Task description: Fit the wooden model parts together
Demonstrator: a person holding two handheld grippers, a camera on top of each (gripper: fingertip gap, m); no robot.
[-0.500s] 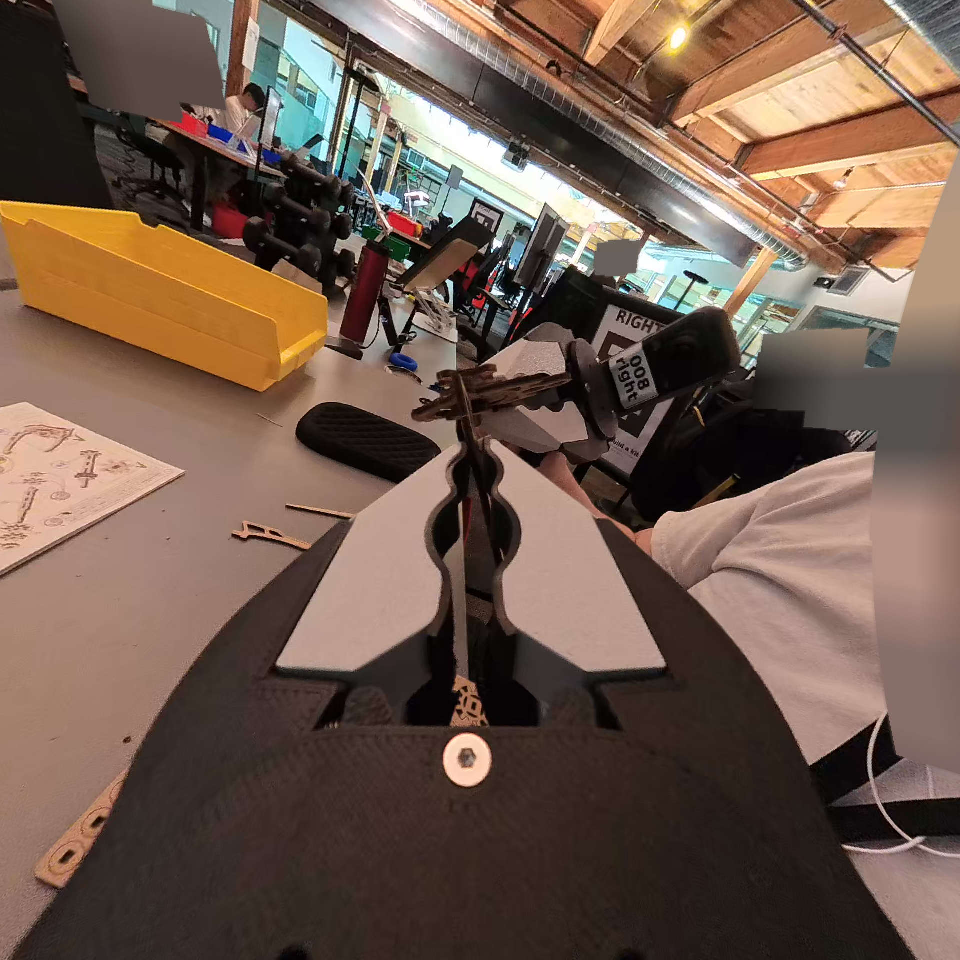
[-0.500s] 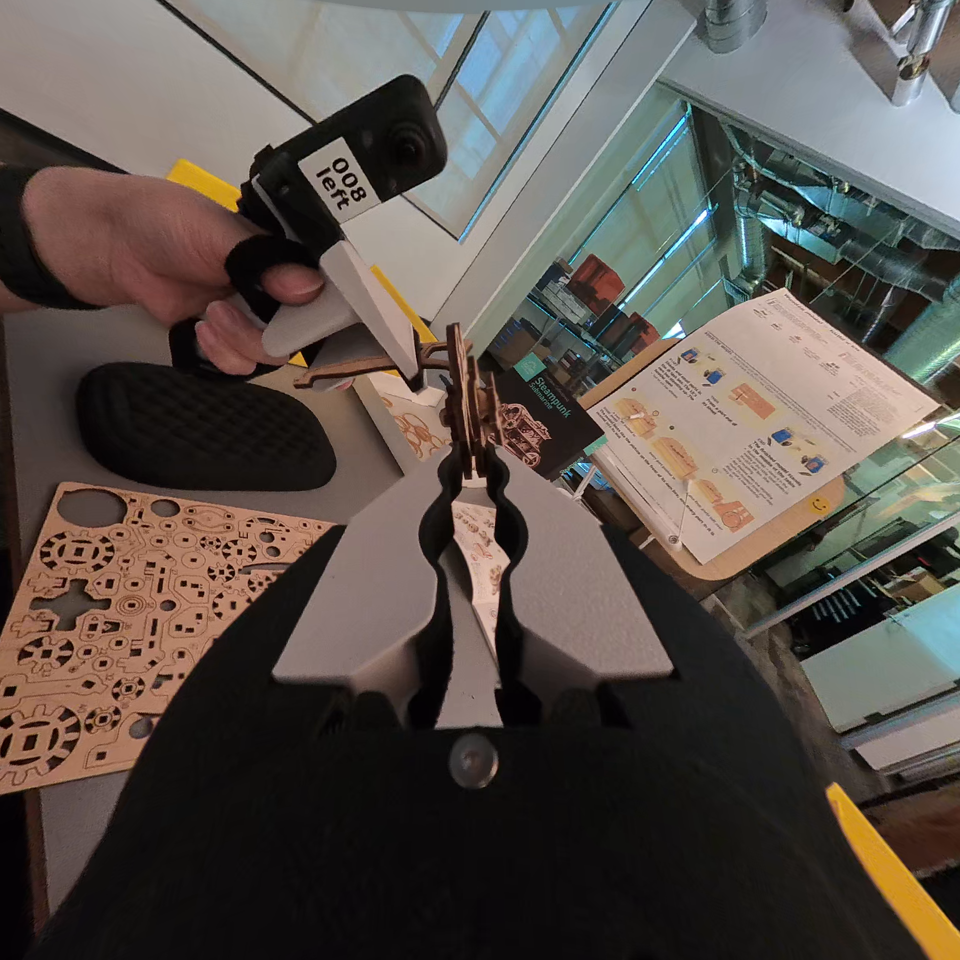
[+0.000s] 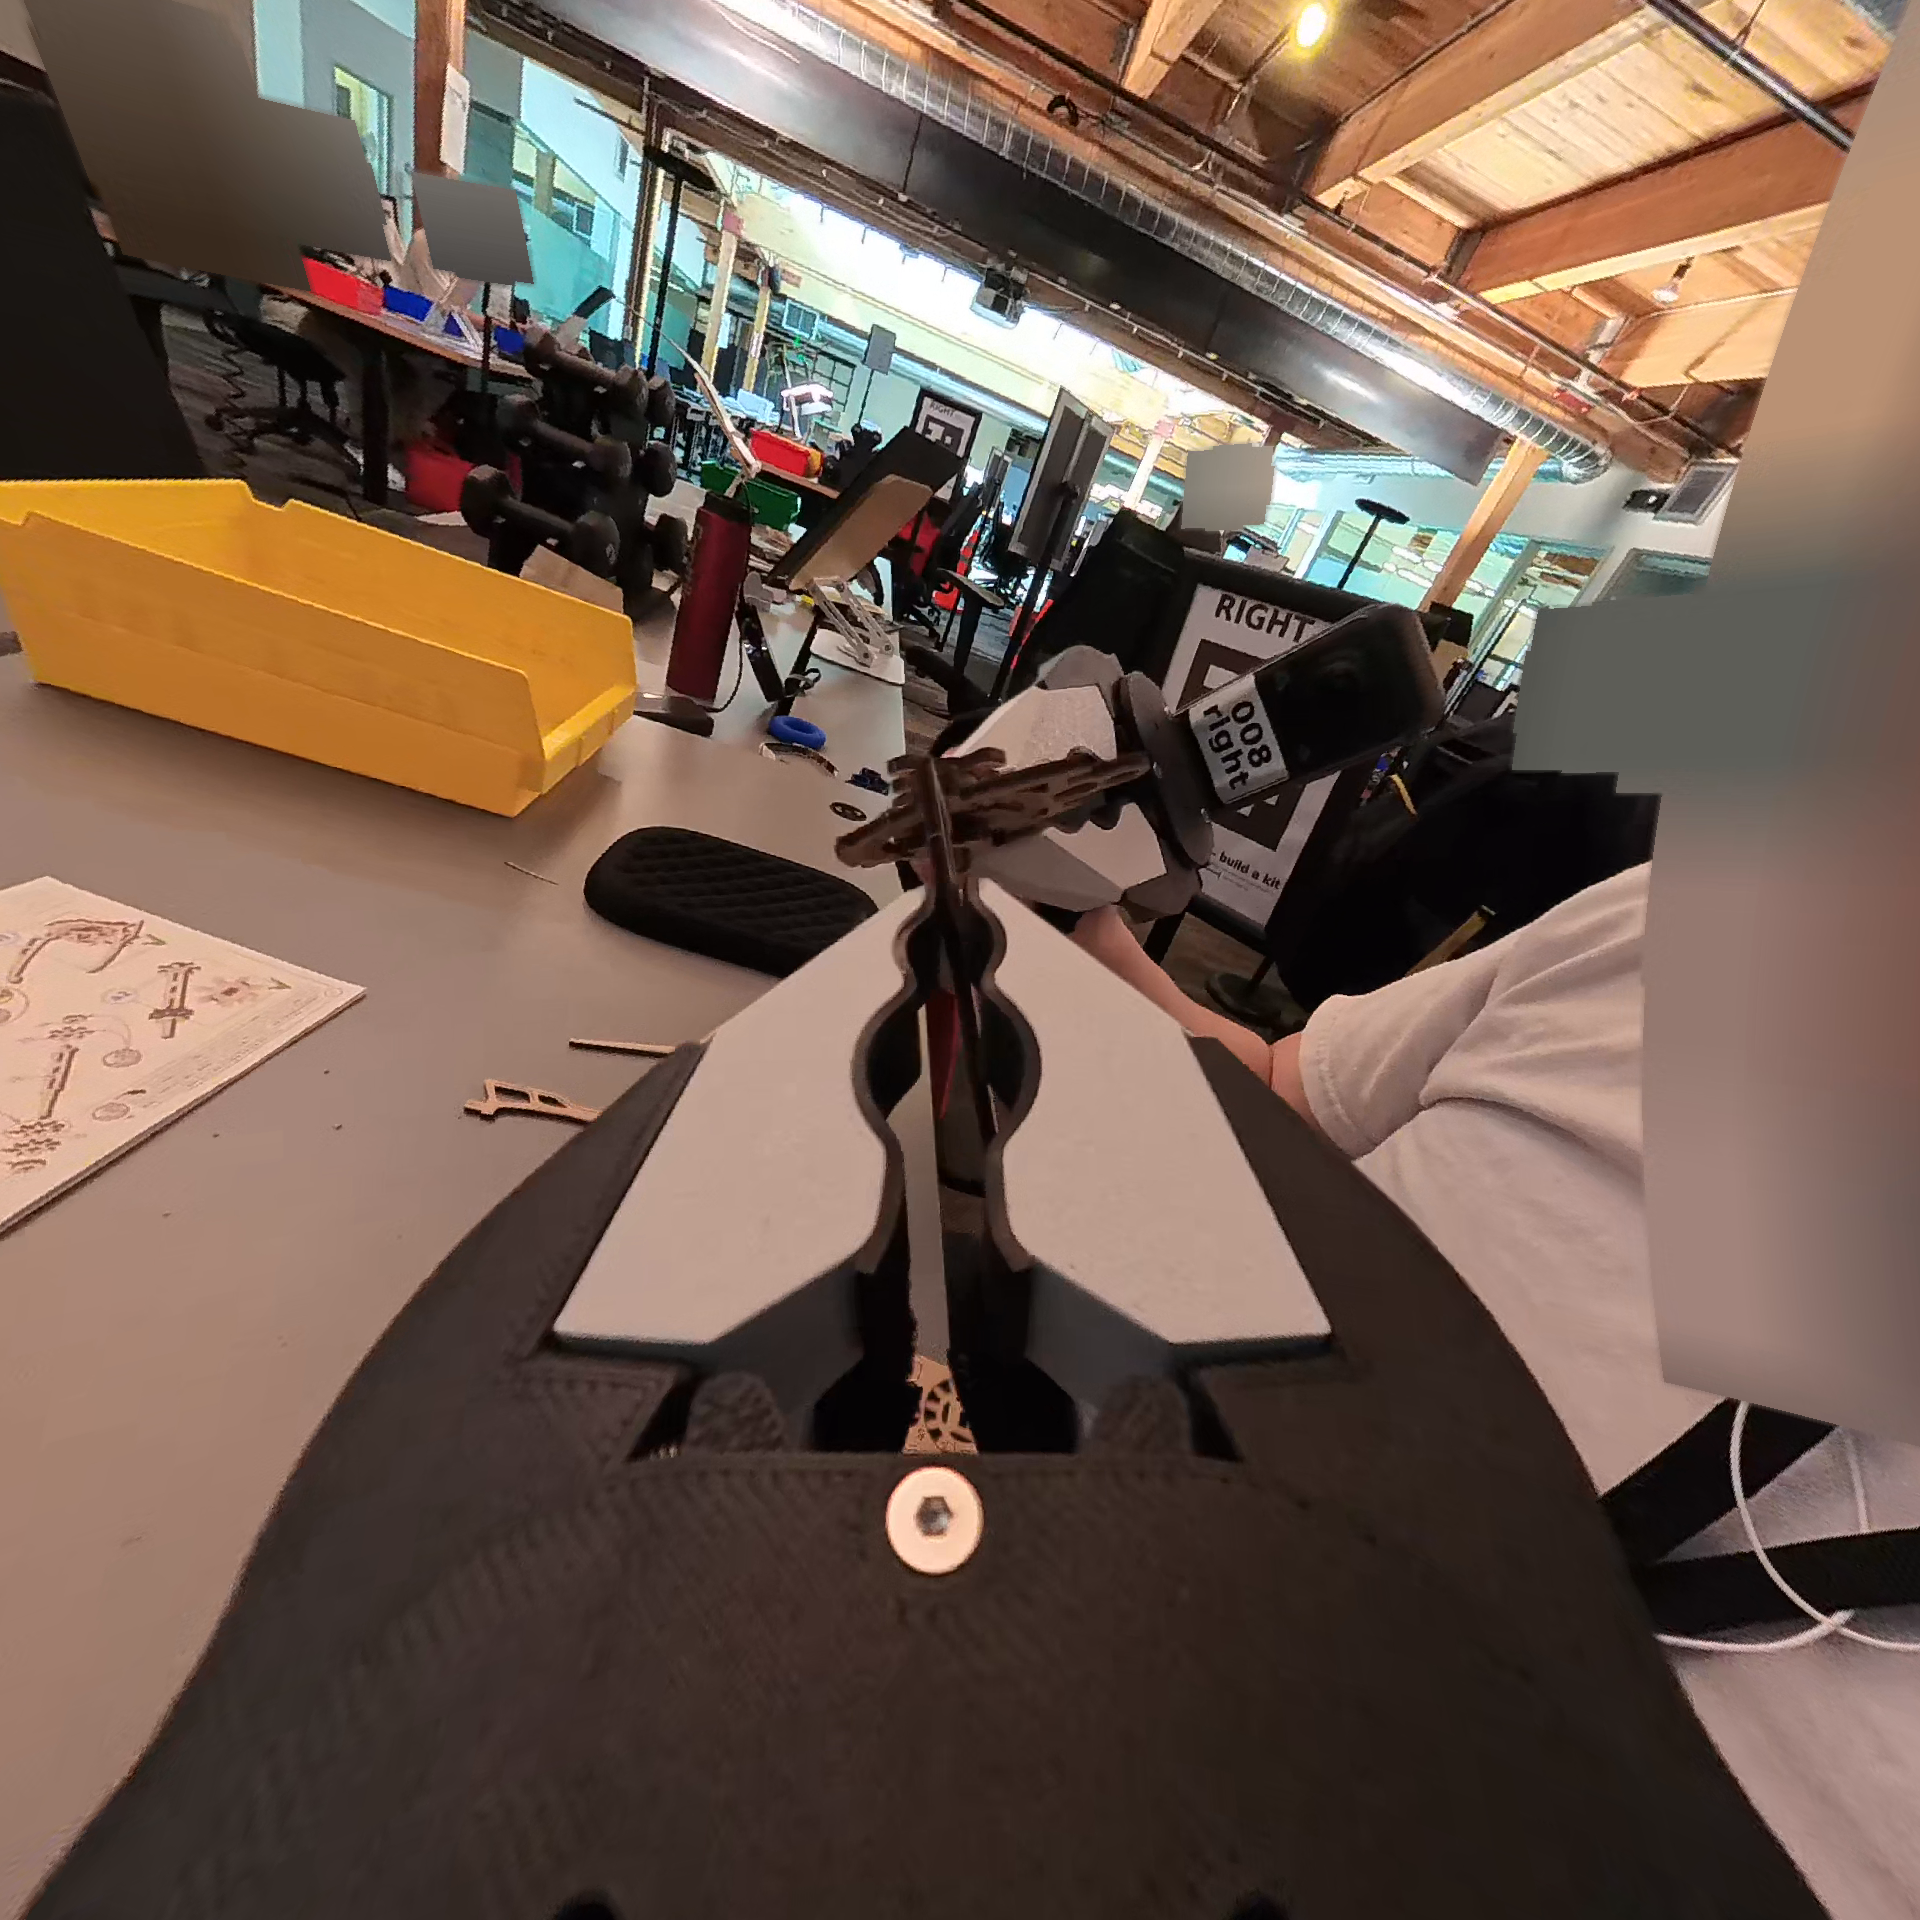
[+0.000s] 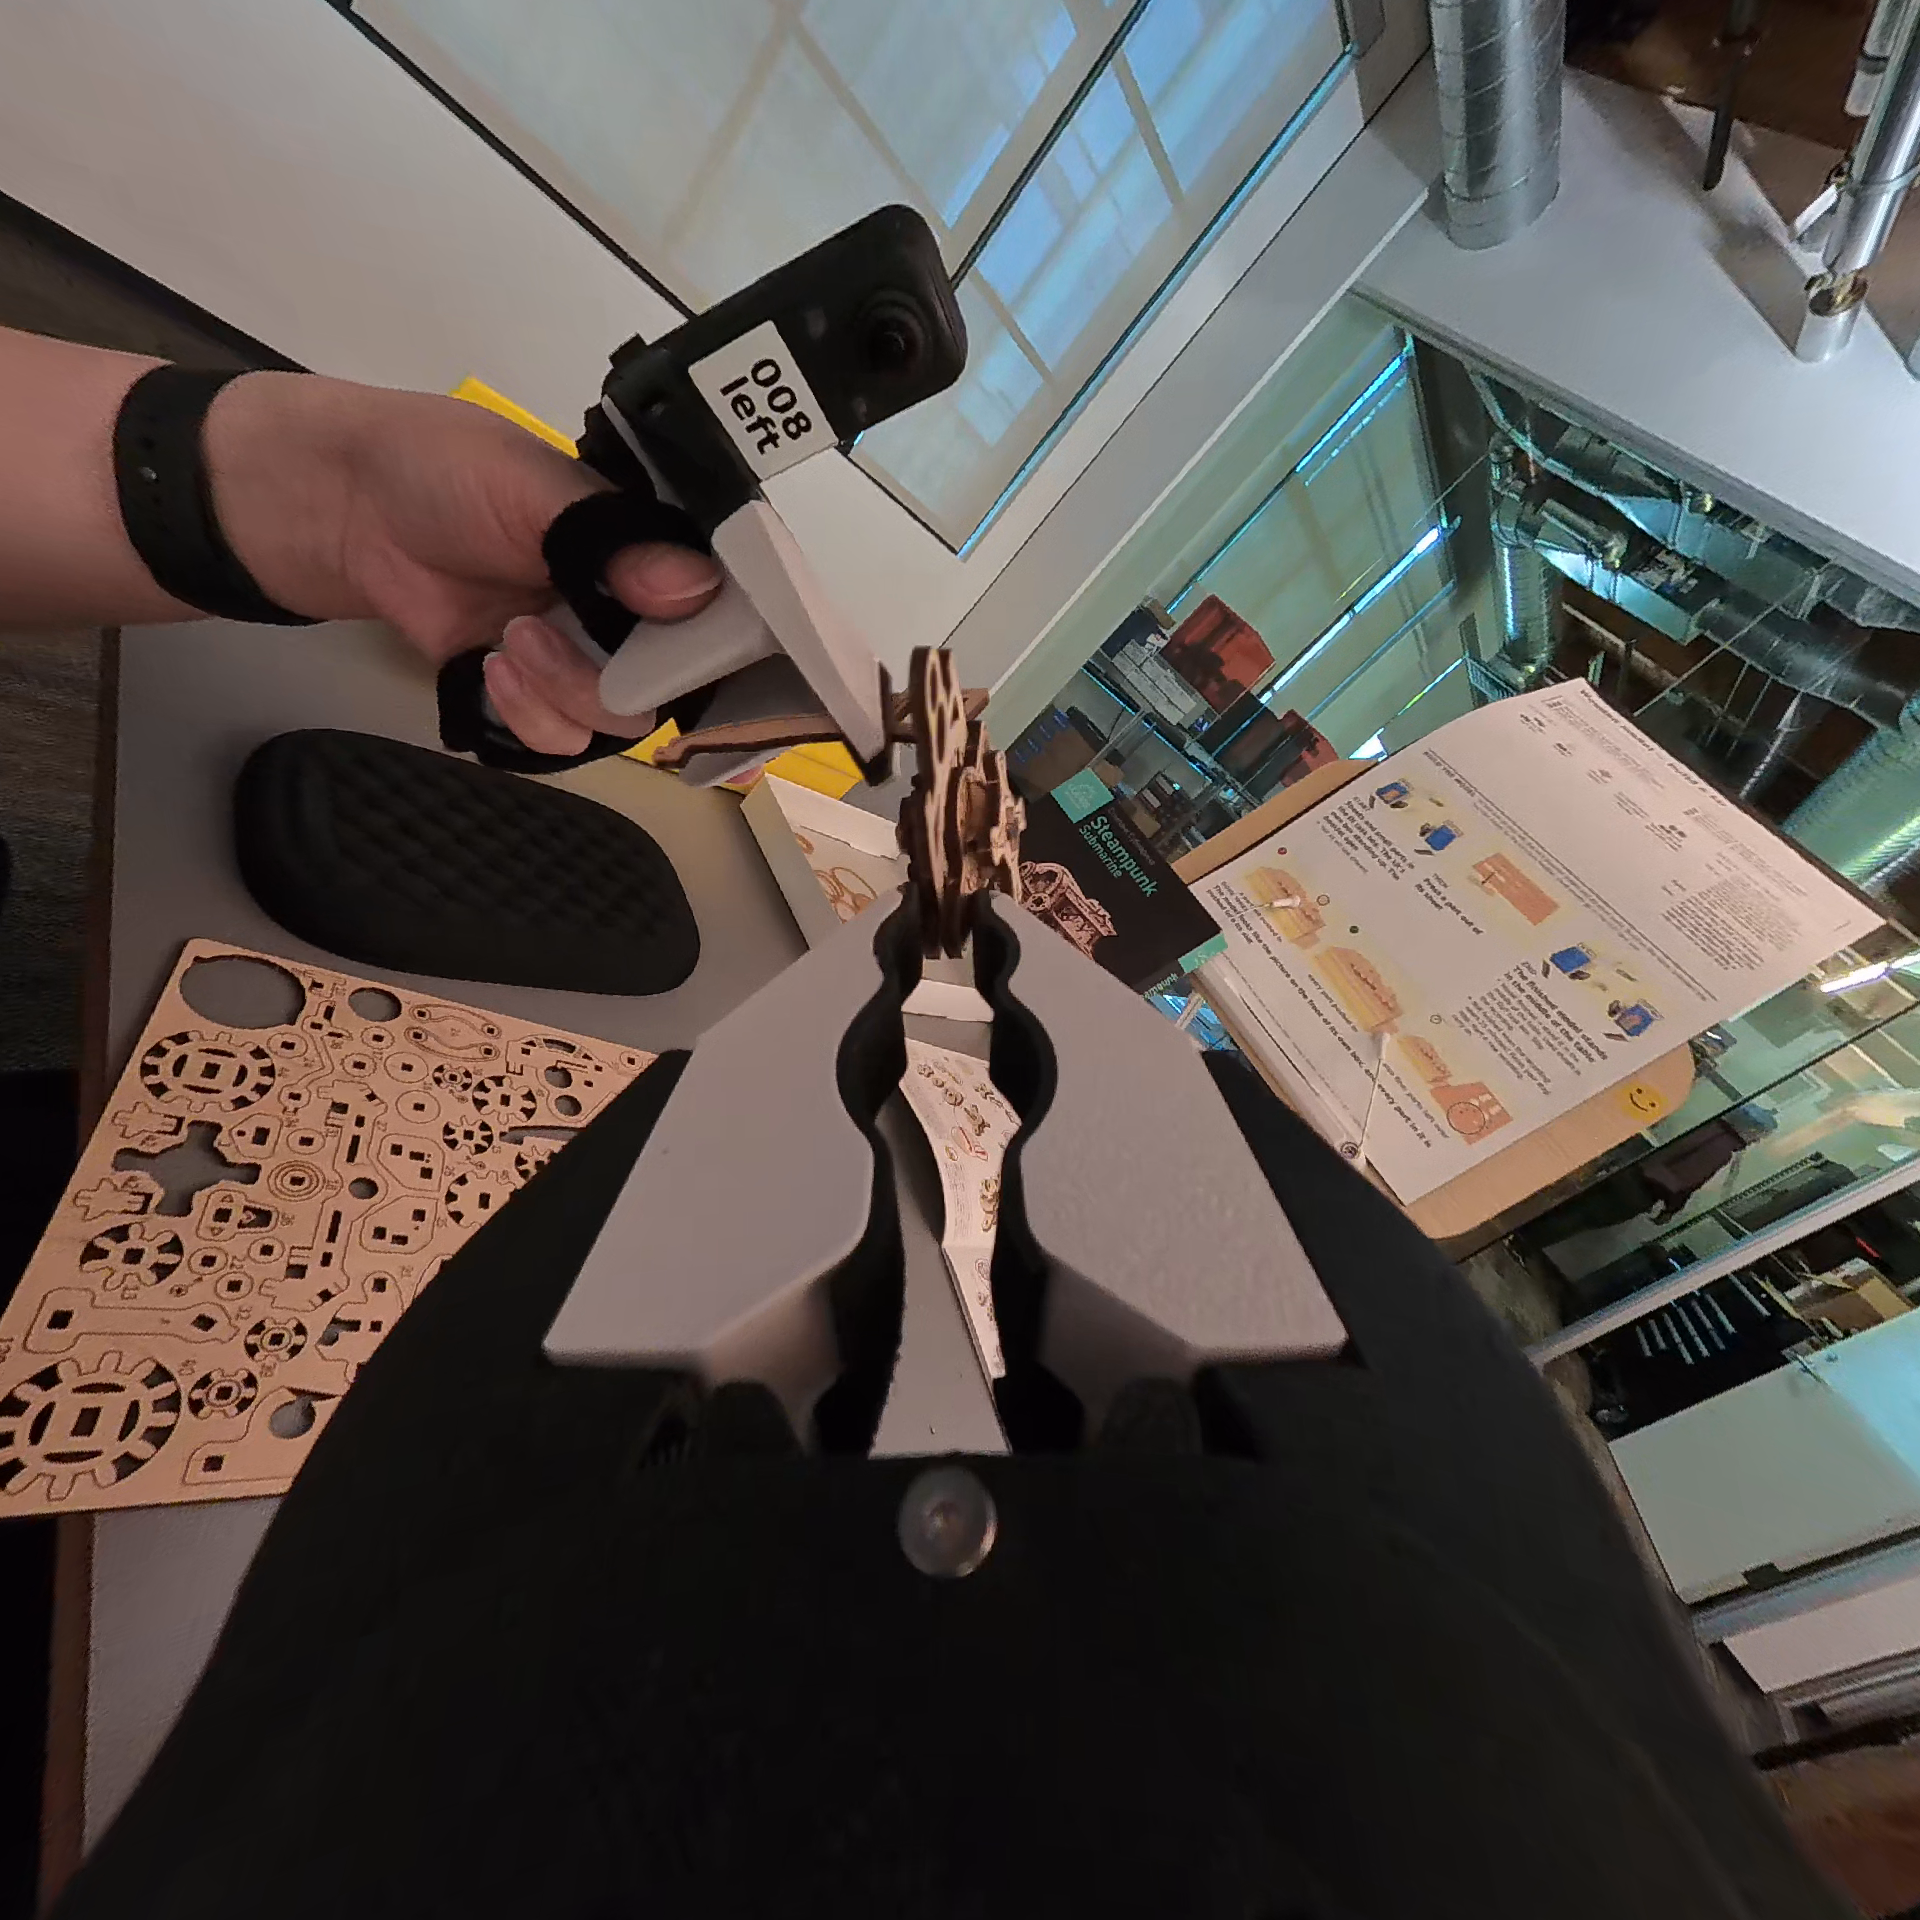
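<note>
While both fingers stay clenched, left on the slim brown wooden strip [image 4: 764,736], right on the layered wooden gear stack [image 4: 954,805], we have pressed them closer, nearly mated.

Grey table [image 3: 260,1299] bears yellow bin [image 3: 312,634], black pad [image 3: 727,909], parts sheet [image 4: 260,1195].

White printed stickers sit on both camera bodies [image 4: 831,343], with lettering on a black booklet [image 4: 1117,883] and instruction sheet [image 4: 1538,935].
</note>
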